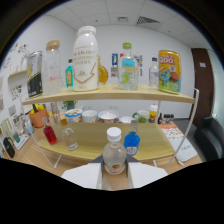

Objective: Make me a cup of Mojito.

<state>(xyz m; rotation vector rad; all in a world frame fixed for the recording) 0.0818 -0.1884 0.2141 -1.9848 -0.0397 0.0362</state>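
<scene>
A small clear bottle (pixel 114 156) with a white cap and an orange label stands upright between my two white fingers (pixel 84 175). Both fingers press against its sides, so my gripper (pixel 114 169) is shut on it. The bottle is held in front of the lower wooden shelf (pixel 90 131). Just beyond it on that shelf is a small blue bottle (pixel 132 142). Further left are a small clear bottle (pixel 70 138) and a red bottle (pixel 49 134).
The upper shelf (pixel 107 93) carries a tall white bottle (pixel 85 59), a clear jar (pixel 52 67), a green-capped bottle (pixel 128 67), a yellow can (pixel 169 71) and other bottles. Several cups (pixel 90 116) line the back of the lower shelf. An orange pot (pixel 37 118) stands at the left.
</scene>
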